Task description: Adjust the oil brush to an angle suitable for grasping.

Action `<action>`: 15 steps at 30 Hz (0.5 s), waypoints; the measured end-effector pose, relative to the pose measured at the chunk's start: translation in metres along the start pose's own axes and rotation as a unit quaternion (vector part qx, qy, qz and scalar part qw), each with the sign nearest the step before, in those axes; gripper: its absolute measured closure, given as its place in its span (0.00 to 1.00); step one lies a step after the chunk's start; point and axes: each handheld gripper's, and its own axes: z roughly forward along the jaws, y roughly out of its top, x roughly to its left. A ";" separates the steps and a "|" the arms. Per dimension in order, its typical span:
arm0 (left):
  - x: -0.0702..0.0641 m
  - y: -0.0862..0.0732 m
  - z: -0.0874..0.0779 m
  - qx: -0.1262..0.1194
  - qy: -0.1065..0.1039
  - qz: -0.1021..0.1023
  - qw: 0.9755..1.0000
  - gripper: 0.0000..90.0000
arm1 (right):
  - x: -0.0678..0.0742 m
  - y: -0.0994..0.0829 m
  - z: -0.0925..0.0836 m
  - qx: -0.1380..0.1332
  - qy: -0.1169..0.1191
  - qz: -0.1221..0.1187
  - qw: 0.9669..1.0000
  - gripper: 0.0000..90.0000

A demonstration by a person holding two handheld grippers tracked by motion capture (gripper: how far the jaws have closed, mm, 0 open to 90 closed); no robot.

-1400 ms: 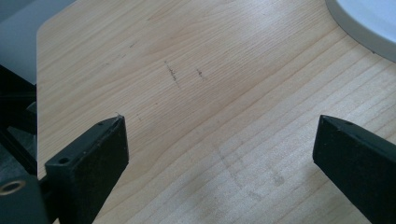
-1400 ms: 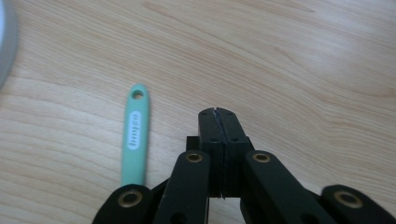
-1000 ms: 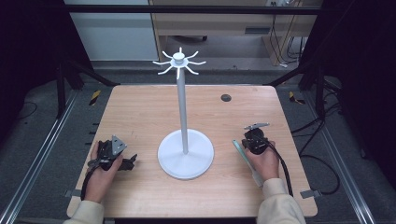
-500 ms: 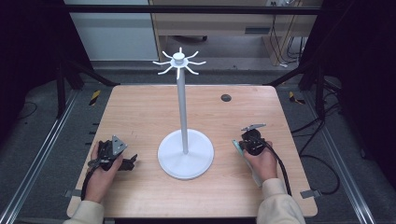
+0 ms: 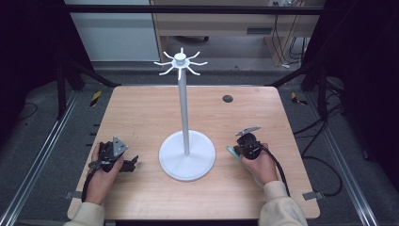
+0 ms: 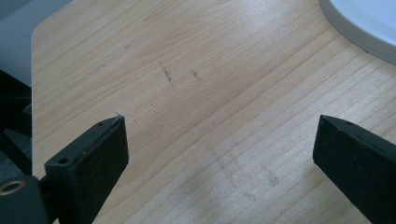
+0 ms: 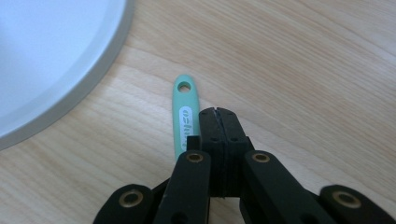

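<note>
The high view looks from above the person's side, forward and down, far enough to take in the whole table point(image 5: 141, 117), the stand point(image 5: 187, 150) in its middle and the floor behind; the left gripper view sits low and close over the wood, looking along its own jaws, with the stand point(image 6: 369, 23) base at its upper right corner; the right gripper view is closer still, facing down along its jaws, with the stand point(image 7: 46, 56) base at its upper left; all three views share that base and the tabletop beside it.
</note>
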 end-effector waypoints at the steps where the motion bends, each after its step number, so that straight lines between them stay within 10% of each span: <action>1: 0.000 0.000 0.000 0.000 0.000 0.000 1.000 0.03 | 0.003 0.000 0.000 0.002 0.003 -0.004 1.000 1.00; 15: 0.001 0.000 -0.001 -0.003 0.003 -0.002 1.000 0.03 | 0.029 0.000 -0.004 0.022 0.034 -0.050 0.998 1.00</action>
